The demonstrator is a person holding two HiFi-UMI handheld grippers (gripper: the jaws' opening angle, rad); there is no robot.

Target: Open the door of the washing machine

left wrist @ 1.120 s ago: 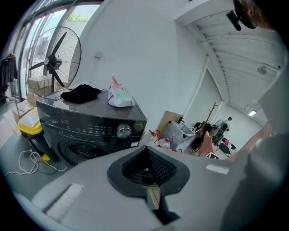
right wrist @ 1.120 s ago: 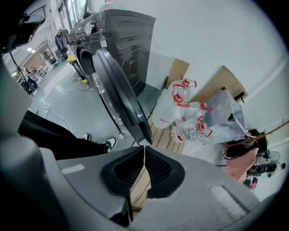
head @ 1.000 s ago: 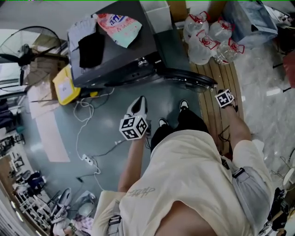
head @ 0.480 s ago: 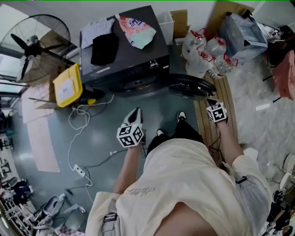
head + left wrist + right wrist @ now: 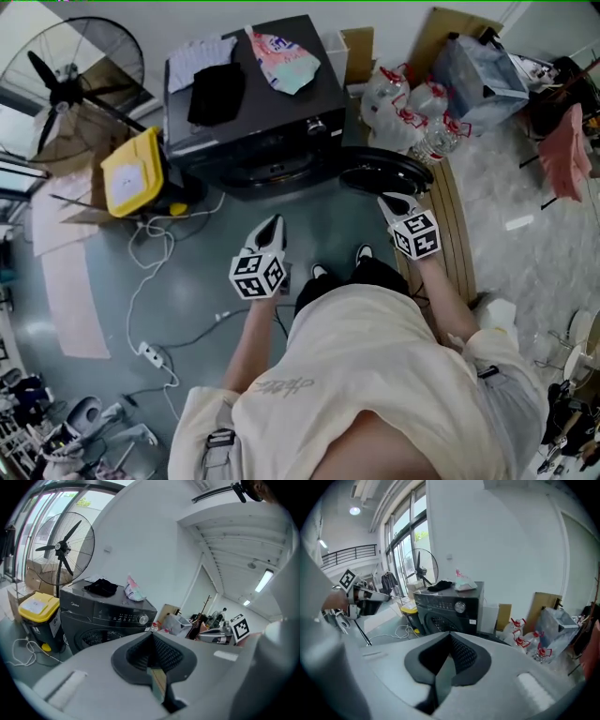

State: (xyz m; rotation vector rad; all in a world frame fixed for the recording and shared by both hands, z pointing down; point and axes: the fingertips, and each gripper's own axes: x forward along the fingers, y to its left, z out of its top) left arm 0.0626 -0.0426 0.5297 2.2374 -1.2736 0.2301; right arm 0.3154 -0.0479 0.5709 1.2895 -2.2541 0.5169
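The dark front-loading washing machine (image 5: pixel 253 112) stands at the top of the head view. Its round black door (image 5: pixel 384 175) is swung out to the right and the drum opening (image 5: pixel 272 169) is uncovered. My right gripper (image 5: pixel 394 201) is shut on nothing, its tip just in front of the door's rim. My left gripper (image 5: pixel 274 225) is also shut and empty, and points at the floor in front of the drum. The left gripper view has the machine (image 5: pixel 108 616) beyond the shut left gripper (image 5: pixel 152 637). The right gripper view has the machine (image 5: pixel 450 606) beyond the shut right gripper (image 5: pixel 450 634).
A black cloth (image 5: pixel 216 92) and a colourful bag (image 5: pixel 281 47) lie on the machine. A yellow bin (image 5: pixel 131 173) and a fan (image 5: pixel 70 80) stand to its left. Water bottles (image 5: pixel 403 103) and wooden slats (image 5: pixel 455 225) are on the right. Cables (image 5: pixel 150 281) trail across the floor.
My right gripper has risen and moved left, away from the door's right end, to the front of its rim. The left gripper has shifted a little. The door stays swung out.
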